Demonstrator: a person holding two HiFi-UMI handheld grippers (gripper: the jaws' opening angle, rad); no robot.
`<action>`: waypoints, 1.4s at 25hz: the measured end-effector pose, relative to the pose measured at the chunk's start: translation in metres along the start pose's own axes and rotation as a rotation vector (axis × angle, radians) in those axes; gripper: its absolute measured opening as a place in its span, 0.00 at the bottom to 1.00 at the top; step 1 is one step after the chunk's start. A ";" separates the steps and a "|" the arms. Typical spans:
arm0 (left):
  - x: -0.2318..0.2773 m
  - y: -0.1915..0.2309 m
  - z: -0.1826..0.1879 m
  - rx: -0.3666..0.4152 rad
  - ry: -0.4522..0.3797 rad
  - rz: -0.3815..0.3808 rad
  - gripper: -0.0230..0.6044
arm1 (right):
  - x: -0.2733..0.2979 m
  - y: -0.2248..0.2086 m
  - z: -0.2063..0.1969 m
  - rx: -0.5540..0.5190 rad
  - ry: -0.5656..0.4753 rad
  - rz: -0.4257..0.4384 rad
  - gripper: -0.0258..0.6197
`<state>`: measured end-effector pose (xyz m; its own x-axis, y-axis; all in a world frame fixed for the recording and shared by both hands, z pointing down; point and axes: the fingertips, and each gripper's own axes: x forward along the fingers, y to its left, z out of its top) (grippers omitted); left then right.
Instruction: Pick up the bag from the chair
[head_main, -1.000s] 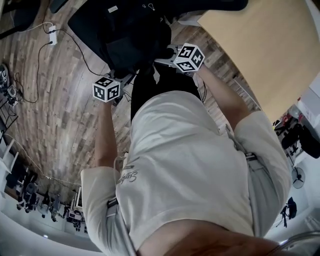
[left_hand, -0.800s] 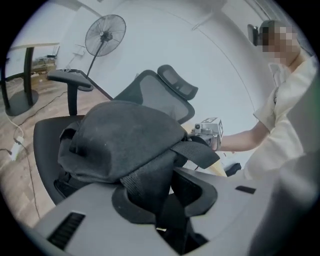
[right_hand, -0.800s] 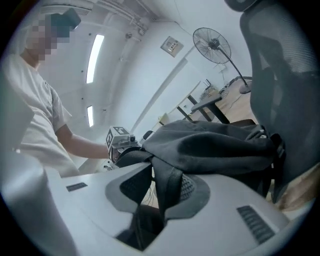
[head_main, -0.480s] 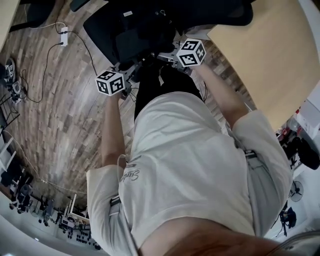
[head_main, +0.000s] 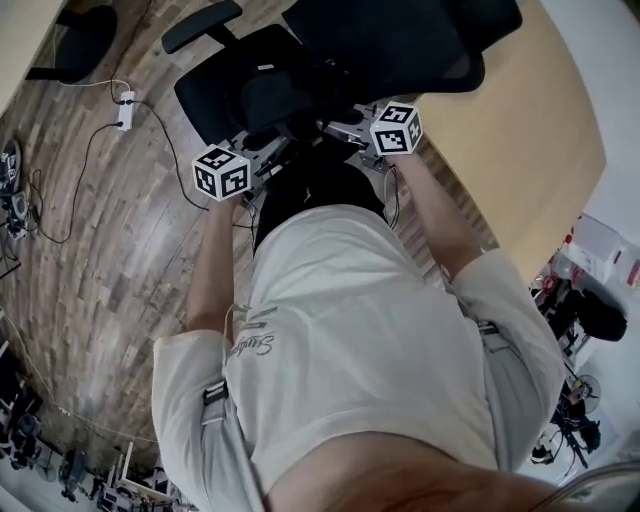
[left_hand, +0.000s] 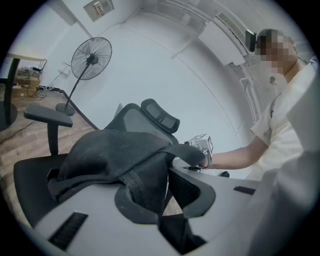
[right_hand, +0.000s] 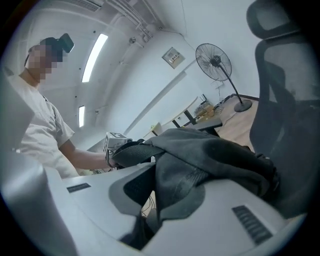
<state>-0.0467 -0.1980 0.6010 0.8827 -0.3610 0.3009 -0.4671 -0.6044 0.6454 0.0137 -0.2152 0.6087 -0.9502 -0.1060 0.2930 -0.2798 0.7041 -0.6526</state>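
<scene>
Black bag (left_hand: 110, 150), black chair (head_main: 400, 40), brown wood-plank floor (head_main: 100, 250), white shirt (head_main: 370, 330).

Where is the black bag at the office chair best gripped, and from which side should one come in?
Grip the webbing strap and the thick folded edge beside it, at the near end of the bag, coming in from the open front of the chair. The body is limp cloth that would probably sag, and the backrest and armrest crowd the other sides.

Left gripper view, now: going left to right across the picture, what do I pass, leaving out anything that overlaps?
Chair armrest → chair headrest → right gripper, jaws shut on the bag strap → person's white shirt.
</scene>
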 end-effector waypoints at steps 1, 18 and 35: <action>-0.001 -0.002 0.012 0.006 -0.020 -0.026 0.15 | -0.002 0.001 0.011 -0.020 -0.011 0.009 0.08; -0.008 -0.097 0.104 0.258 -0.147 -0.004 0.13 | -0.071 0.067 0.094 -0.264 -0.219 0.010 0.08; -0.036 -0.162 0.206 0.411 -0.280 0.040 0.12 | -0.105 0.129 0.207 -0.613 -0.273 -0.028 0.08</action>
<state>-0.0130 -0.2328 0.3410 0.8424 -0.5324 0.0828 -0.5315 -0.7959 0.2899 0.0487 -0.2587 0.3488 -0.9668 -0.2473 0.0640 -0.2531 0.9613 -0.1086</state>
